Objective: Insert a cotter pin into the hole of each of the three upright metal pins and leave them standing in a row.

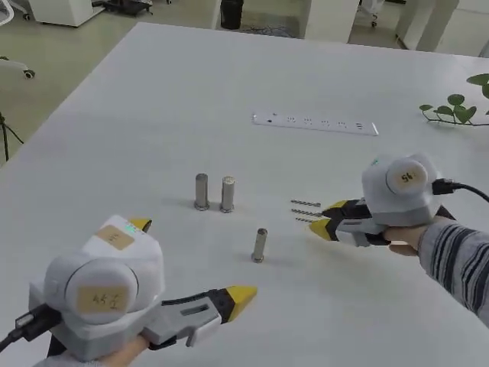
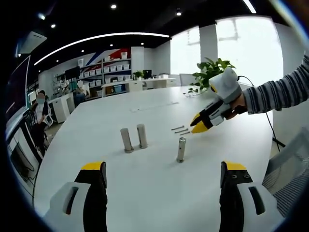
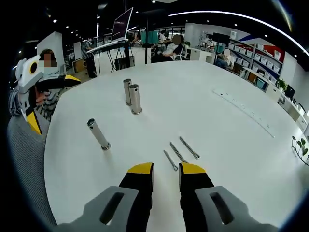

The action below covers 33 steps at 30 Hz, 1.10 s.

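Step in hand, by my judgement: picking up the first cotter; no pin is carrying one yet. The right gripper [image 1: 327, 218] is lying low over the table [image 1: 229, 92], jaws nearly shut with a narrow gap between them, gripping nothing; the three cotters [image 3: 177, 152] are lying side by side just ahead of its tips. The left gripper [image 2: 162, 166] is hovering with jaws wide apart and empty; the lone pin [image 2: 181, 149] is standing straight ahead of it, between the two grippers; the other two pins [image 1: 201, 191] are standing close together beyond, to its left; no row is formed yet. The next move is calling for the right jaws to straddle the nearest cotter and pinch it; thin and flat on the table, it is likely to slip; the left will probably be needed to steady the lone pin.
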Motion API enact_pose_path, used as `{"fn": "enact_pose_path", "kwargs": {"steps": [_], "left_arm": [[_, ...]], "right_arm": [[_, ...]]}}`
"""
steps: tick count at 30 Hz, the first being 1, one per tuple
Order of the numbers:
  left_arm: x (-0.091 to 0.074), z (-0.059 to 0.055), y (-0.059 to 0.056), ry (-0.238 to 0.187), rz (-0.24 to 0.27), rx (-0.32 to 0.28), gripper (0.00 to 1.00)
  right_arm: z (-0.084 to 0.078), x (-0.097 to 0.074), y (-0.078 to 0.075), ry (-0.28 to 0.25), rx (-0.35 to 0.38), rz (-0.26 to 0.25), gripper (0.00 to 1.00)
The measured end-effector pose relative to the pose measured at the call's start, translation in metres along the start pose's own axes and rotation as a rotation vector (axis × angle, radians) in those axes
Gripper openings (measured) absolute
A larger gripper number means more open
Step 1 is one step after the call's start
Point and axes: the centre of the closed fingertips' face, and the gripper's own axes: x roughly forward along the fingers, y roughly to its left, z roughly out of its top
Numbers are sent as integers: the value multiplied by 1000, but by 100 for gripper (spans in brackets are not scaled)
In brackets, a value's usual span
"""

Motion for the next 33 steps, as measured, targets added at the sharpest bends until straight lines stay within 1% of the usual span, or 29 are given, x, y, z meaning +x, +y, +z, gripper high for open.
{"fn": "enact_pose_path", "kwargs": {"steps": [1, 4, 6, 9, 13, 16, 19, 21, 22, 23, 26, 27, 28, 30, 33], "left_arm": [[0, 0, 0, 0, 0, -2, 97], [0, 0, -1, -1, -3, -6, 97], [0, 0, -1, -2, -5, -6, 97], [0, 1, -1, -5, -6, -5, 97], [0, 2, -1, -7, -7, -5, 97], [-1, 3, -1, -12, -12, -10, 97], [-1, 4, -1, -16, -12, -15, 97], [-1, 3, 0, -14, -10, -17, 97], [-1, 3, 1, -13, -9, -20, 97], [-1, 3, 1, -13, -8, -21, 97], [-1, 2, 1, -7, -8, -22, 96], [-2, 2, 1, -8, -7, -21, 96], [-1, 2, 1, -10, -6, -20, 96], [-1, 2, 2, -9, -5, -19, 96], [-1, 2, 2, -8, -2, -12, 96]], "right_arm": [[-1, 2, -1, 17, -10, 4, 15], [-3, 7, -2, 45, -18, 19, 14], [-5, 10, 0, 69, -33, 29, 12], [-4, 13, 2, 87, -43, 37, 12], [-6, 15, 3, 112, -27, 42, 12], [-8, 16, 4, 137, -41, 42, 11], [-6, 16, 3, 138, -40, 51, 9], [-7, 16, 4, 151, -42, 64, 5], [-7, 15, 5, 160, -64, 77, 4], [-7, 15, 6, 166, -73, 80, 3], [-6, 15, 5, 197, -62, 91, 2], [-7, 15, 4, 207, -70, 93, 1], [-7, 15, 2, 222, -107, 92, 0], [-7, 15, 3, 240, -116, 97, 0], [-8, 15, 2, 266, -159, 104, 0]]}}
